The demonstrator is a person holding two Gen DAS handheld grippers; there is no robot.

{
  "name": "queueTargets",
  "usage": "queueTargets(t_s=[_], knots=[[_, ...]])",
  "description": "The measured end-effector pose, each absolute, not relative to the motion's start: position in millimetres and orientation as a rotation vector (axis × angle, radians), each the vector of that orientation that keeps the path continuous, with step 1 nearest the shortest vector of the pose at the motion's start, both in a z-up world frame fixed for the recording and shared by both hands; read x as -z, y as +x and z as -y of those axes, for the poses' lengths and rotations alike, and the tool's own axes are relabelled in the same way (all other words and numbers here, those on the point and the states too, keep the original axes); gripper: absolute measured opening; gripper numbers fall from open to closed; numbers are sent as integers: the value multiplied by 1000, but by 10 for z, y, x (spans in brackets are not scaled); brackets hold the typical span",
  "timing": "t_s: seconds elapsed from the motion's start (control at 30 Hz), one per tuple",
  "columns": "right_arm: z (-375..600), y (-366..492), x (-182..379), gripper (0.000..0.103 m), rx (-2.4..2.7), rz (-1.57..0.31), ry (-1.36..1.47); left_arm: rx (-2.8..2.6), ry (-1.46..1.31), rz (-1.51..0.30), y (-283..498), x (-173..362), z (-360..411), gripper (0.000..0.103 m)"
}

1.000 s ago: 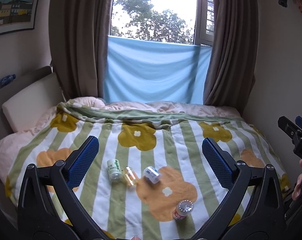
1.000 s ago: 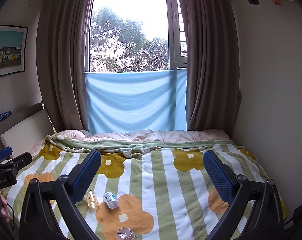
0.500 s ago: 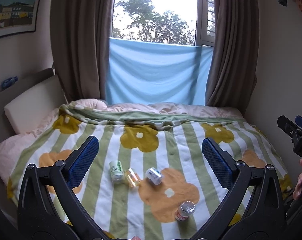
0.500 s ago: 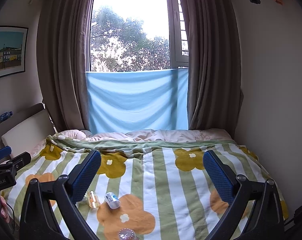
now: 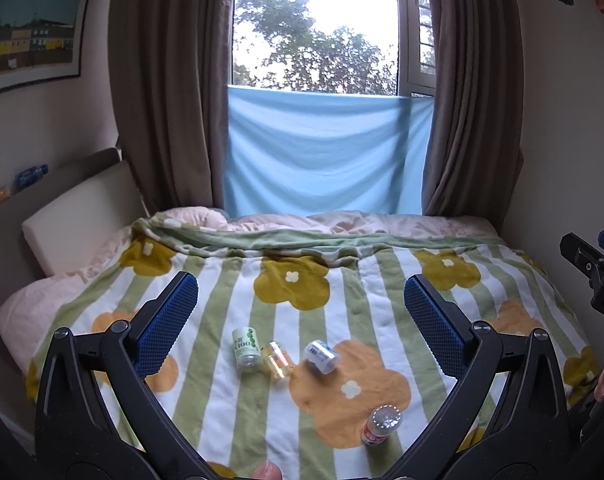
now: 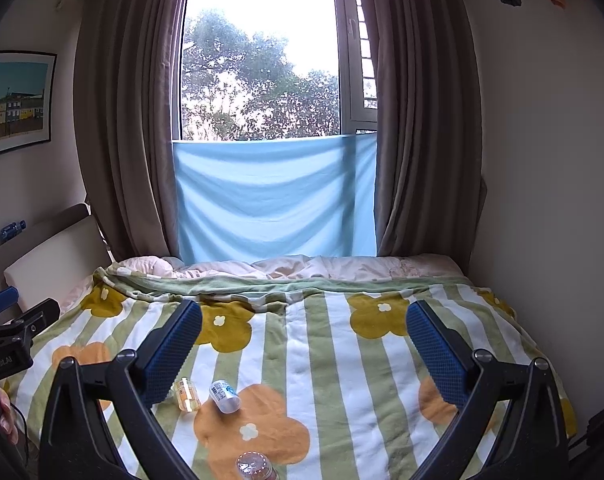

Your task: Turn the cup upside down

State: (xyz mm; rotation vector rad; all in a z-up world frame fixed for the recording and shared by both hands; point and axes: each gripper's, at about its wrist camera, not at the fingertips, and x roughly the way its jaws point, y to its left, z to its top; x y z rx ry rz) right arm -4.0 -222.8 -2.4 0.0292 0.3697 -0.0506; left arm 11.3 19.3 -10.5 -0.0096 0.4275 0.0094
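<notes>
Several small containers sit on the flowered striped blanket point(image 5: 341, 300). A white one with a green label point(image 5: 246, 350) lies on its side, a clear yellowish one point(image 5: 278, 365) is beside it, and a white one with a blue label point(image 5: 321, 356) lies tilted. A clear one with a red label point(image 5: 381, 426) stands nearer, seen from above. My left gripper point(image 5: 300, 292) hovers open above them, holding nothing. My right gripper point(image 6: 303, 312) is open and empty too, with the yellowish container point(image 6: 186, 394), the blue-labelled one point(image 6: 224, 396) and the clear one point(image 6: 254, 466) below it.
The bed fills the room between a headboard and pillow point(image 5: 74, 216) on the left and a wall point(image 5: 561, 140) on the right. Brown curtains and a blue cloth point(image 5: 321, 152) hang at the window behind. The other gripper shows at the edge of each view point(image 5: 589, 264) point(image 6: 6, 320).
The left wrist view has shifted slightly, so the containers sit a little lower and further right in it. Both grippers stay open and nothing on the blanket has moved.
</notes>
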Motion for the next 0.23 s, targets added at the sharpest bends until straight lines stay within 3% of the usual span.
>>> queueTargets(t_s=[0.23], knots=[[2177, -106, 109, 102, 49, -375, 22, -46, 20, -366, -45, 70, -88, 103]])
